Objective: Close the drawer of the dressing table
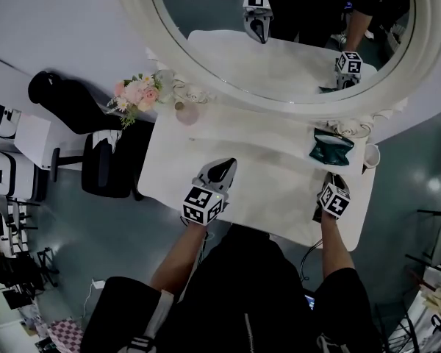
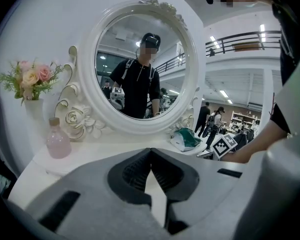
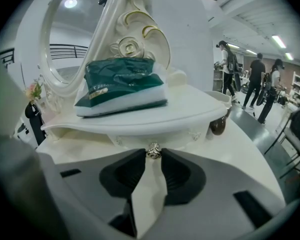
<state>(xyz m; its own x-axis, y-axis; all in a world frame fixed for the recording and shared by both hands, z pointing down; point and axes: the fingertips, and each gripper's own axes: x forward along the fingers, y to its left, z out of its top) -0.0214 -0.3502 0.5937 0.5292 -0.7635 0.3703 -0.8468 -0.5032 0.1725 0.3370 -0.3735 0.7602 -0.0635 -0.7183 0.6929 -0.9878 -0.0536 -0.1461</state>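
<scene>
1. The mirror stands at the back of the worktop; the flowers sit at its left foot, with the bottle just right of them;
2. The packet lies on a raised shelf at the right rear; a cup sits just right of it;
3. Under that shelf is the drawer; its knob sits between the jaws of the right gripper;
4. The left gripper is over the worktop's front, well left of the right one;
5. A chair stands on the floor left of the worktop.
</scene>
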